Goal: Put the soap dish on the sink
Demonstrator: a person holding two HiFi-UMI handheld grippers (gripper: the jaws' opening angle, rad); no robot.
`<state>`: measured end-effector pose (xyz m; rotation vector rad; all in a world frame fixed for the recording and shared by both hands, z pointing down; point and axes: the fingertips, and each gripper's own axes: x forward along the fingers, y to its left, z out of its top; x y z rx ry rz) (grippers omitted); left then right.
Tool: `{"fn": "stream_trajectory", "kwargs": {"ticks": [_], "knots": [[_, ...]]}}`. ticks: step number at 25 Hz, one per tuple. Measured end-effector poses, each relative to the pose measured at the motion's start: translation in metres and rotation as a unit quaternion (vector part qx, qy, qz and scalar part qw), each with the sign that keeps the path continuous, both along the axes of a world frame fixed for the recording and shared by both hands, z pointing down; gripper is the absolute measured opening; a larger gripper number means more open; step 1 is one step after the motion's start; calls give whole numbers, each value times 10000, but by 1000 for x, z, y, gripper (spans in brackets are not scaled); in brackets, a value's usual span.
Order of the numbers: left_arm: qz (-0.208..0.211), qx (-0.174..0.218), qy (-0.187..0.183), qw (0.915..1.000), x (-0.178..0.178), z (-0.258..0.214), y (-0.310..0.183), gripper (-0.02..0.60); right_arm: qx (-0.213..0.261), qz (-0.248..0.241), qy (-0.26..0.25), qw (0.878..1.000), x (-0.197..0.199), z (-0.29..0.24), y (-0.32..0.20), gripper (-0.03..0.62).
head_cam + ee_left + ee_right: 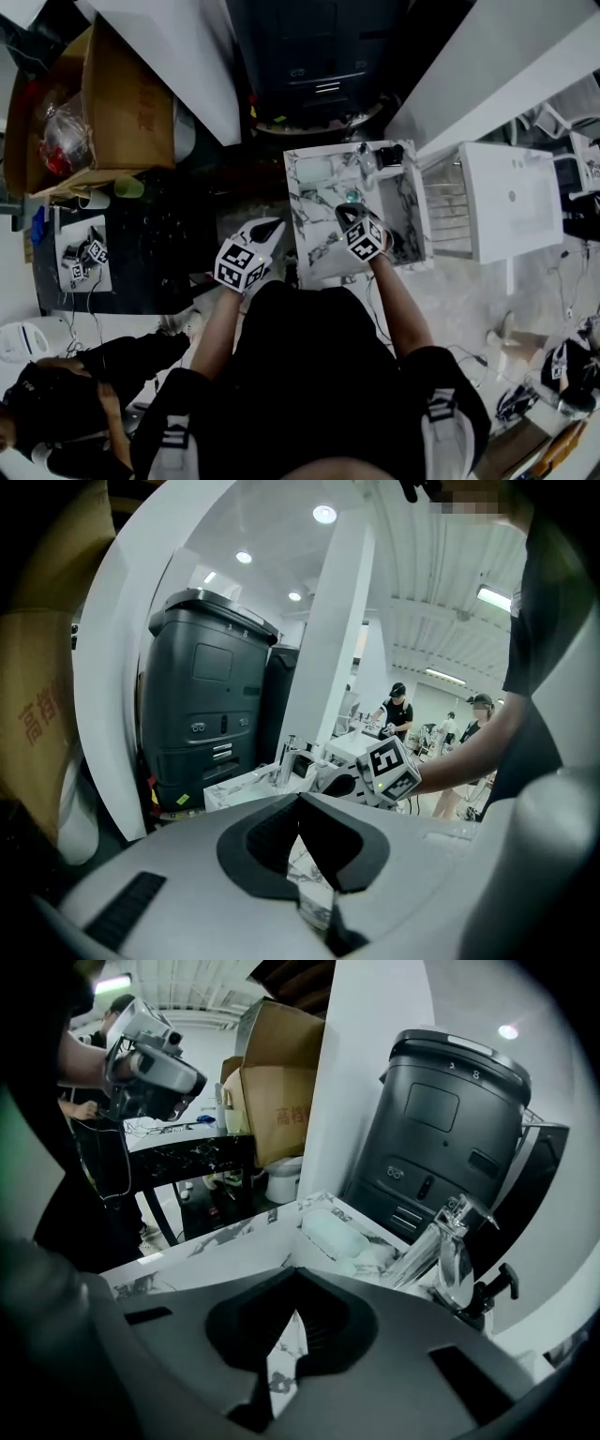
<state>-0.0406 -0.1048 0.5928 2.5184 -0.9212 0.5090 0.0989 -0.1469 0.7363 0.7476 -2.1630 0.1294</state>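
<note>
The pale mint soap dish (314, 170) lies on the far left corner of the white marble sink (319, 246); in the right gripper view the soap dish (334, 1232) sits left of the chrome tap (452, 1249). My right gripper (352, 217) hovers over the sink's middle, shut and empty (295, 1277), apart from the dish. My left gripper (267, 232) is off the sink's left edge, its jaws (300, 803) closed to a point with nothing between them. From the left gripper view the sink (246, 786) and the right gripper (330, 780) lie ahead.
A dark bin (319, 56) stands behind the sink. A cardboard box (117, 103) and a black table (155, 248) are to the left. A white basin unit (511, 202) stands to the right. A black pump bottle (389, 156) is by the tap. A person (56, 403) crouches lower left.
</note>
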Motion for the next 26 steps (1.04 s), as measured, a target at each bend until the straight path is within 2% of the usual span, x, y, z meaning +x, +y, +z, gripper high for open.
{"fn": "stream_trajectory", "kwargs": {"ticks": [15,26], "knots": [[-91,90,-15,9999,17,-7,33,-2,-127,69,-458,9988,13,-16,44,-6],[-177,118,-36,9998,27,-9,61,-2,-197,-113,-516,9984,19,-20,81,-6]]}}
